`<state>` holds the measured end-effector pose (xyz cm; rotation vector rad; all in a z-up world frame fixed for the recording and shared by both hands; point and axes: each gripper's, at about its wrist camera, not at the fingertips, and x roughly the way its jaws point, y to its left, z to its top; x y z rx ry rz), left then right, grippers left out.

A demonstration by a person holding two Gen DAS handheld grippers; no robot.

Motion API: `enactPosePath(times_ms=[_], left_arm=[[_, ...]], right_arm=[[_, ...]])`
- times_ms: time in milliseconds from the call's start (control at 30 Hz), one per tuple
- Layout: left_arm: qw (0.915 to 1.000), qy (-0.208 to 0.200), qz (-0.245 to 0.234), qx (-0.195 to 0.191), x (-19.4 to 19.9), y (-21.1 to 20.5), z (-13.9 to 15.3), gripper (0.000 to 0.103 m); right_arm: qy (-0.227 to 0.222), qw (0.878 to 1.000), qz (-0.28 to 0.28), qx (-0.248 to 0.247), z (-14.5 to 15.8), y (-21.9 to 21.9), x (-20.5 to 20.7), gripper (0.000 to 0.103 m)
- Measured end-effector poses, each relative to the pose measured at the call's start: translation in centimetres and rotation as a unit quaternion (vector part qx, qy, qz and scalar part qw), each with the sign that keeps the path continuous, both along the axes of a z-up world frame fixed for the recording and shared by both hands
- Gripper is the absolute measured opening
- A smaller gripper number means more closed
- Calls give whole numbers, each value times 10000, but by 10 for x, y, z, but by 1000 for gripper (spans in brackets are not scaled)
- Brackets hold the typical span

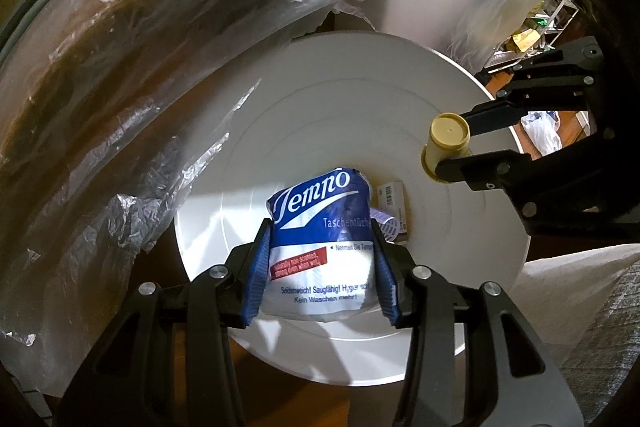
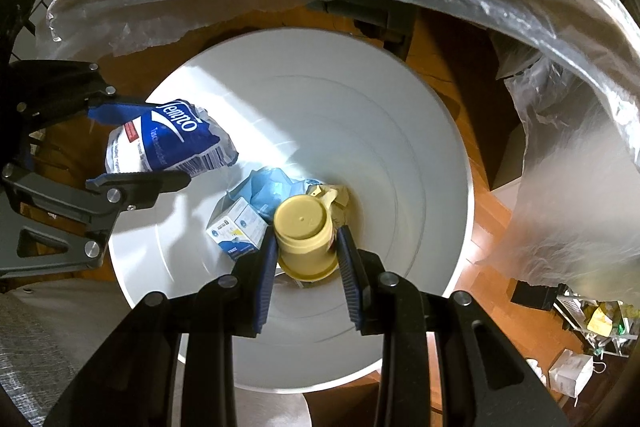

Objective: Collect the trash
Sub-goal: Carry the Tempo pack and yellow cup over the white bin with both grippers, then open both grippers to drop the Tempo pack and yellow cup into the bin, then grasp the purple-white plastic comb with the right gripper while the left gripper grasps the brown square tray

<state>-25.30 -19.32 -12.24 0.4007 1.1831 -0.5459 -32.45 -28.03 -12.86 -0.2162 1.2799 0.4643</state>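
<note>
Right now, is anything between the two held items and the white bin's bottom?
Nothing visible blocks them. The blue Tempo tissue pack and the yellow plastic cup hang over the open white bin, where only earlier trash lies.

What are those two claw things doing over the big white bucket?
They are picking up rubbish. The left gripper is squeezing a blue and white Tempo tissue pack, and the right gripper is pinching a small yellow cup held upside down. Both hang over the open white bin, pointing down into it. At the bottom already lie a little white box and some crumpled blue wrapping. Nothing has been let go yet.
</note>
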Motion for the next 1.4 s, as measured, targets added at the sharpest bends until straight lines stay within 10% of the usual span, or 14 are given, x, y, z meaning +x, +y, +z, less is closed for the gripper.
enactPosePath(times_ms=[333, 467, 600, 867, 1400], left_arm=[[9999, -110, 27, -41, -4, 2, 9, 69], [9982, -482, 51, -343, -11, 12, 49, 72], [9896, -1187, 114, -806, -12, 23, 104, 97], [9688, -1632, 936, -1614, 68, 33, 144, 101], [9687, -1550, 1478, -1259, 167, -4, 117, 101]], right_arm=[[-159, 9998, -35, 89, 12, -2, -4, 64], [-523, 9979, -40, 368, 53, -11, -5, 71], [-1257, 9889, -102, 783, 117, -24, 2, 90], [-2362, 9706, -300, 339, 178, -27, 117, 99], [-1189, 9913, 417, 372, 131, 20, 291, 99]])
